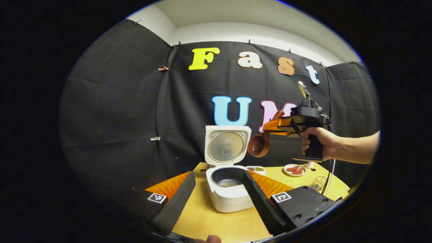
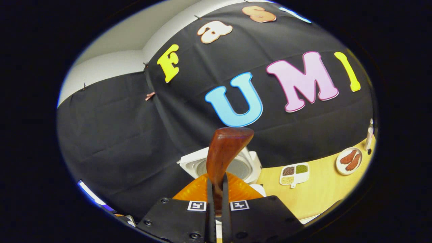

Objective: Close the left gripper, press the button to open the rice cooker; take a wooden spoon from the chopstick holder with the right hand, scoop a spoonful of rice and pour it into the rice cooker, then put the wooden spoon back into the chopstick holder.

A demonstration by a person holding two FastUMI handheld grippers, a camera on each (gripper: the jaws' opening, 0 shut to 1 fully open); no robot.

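Note:
The white rice cooker [image 1: 229, 199] stands on the table with its lid [image 1: 226, 145] up and its dark inner pot [image 1: 233, 177] exposed. My left gripper [image 1: 219, 174] is open, its two fingers reaching either side of the cooker. A hand holds my right gripper [image 1: 271, 126] high to the right of the lid, shut on the handle of a wooden spoon [image 1: 258, 145]. The spoon's bowl hangs tilted on its side, above the pot's right rim, and I see no rice in it. In the right gripper view the spoon [image 2: 224, 152] rises from my right gripper [image 2: 216, 184], with the cooker lid [image 2: 192, 165] behind.
On the yellow table [image 1: 209, 219] behind the cooker lie a small divided dish of grains [image 2: 293, 173] and a round plate of sausages [image 2: 349, 160]. A wire holder [image 1: 317, 184] stands at the table's right edge. A cable hangs from the right gripper.

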